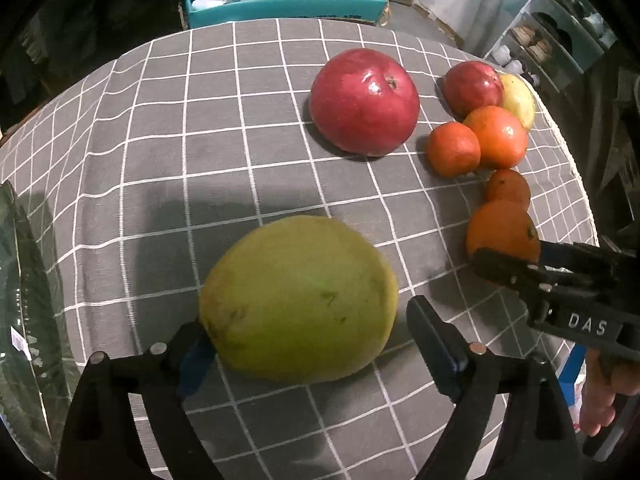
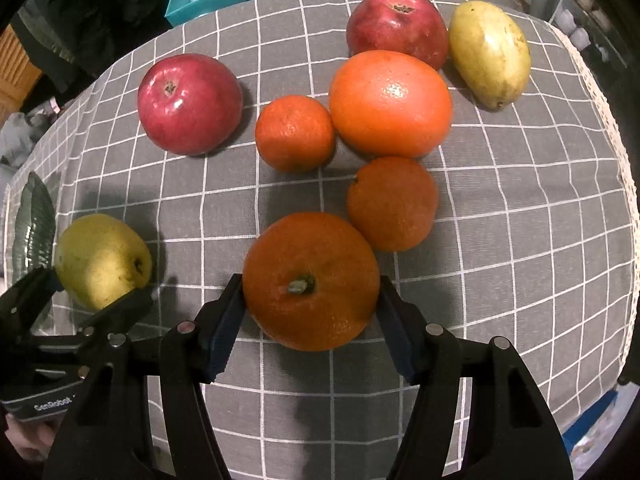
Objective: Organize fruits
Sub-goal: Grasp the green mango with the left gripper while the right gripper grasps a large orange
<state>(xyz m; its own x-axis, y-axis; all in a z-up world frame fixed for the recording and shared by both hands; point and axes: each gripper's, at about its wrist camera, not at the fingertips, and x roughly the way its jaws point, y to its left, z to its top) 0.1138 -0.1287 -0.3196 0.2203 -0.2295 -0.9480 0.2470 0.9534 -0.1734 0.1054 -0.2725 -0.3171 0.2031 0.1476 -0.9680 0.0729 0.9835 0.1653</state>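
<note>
Task looks roughly mid-way, as a judgement. Fruit is partly grouped on the bench (image 2: 520, 200), w/ grey checked cloth: four oranges sit close together in a cluster at centre-right, the big one (image 2: 390, 104) touching or nearly touching a small one (image 2: 295, 133), another (image 2: 392, 203) just below. One red apple (image 2: 398, 26) sits behind the big orange, w/ a pear (image 2: 490, 53) just beside it. Still apart from their kind: the other red apple (image 2: 190, 104) out on the left, and the yellow-green pear (image 1: 298, 300) well apart near the bench's left side.

Right gripper (image 2: 311, 312): jaws closed onto the near orange (image 2: 311, 280), pads on both flanks; orange seems to rest on the cloth, lifted or not can't be told. Left gripper (image 1: 304, 344): jaws spread wide around the yellow-green pear, left pad touching or nearly so, right pad w/ a clear gap, so no grip yet.

Around: a dark green ribbed item (image 2: 34, 220) at far left edge, a teal box (image 1: 280, 8) w/ plastic bags beyond the bench. In the way: the orange cluster blocks a straight path from left pear to the far pear; the lone apple's route to its mate is also crowded.
</note>
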